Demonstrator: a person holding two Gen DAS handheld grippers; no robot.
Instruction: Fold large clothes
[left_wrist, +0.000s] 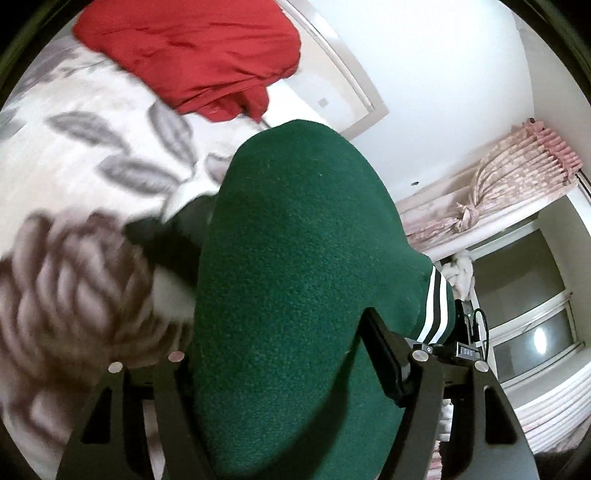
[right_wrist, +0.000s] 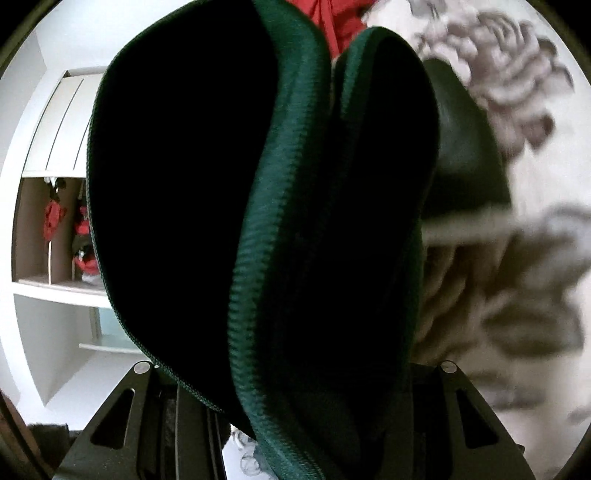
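Dark green fleece garment fills both views, lifted off the flower-printed bed sheet; folding barely begun.
Left claw and right claw each clench its fabric; red cloth waits upper left.

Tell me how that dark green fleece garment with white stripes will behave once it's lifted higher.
The dark green fleece garment will probably flop: it already bulges and drapes limply. Its thick pile suggests some weight and a secure, non-slippery hold. The ribbed hem curls in folds, so edges likely sag unevenly.
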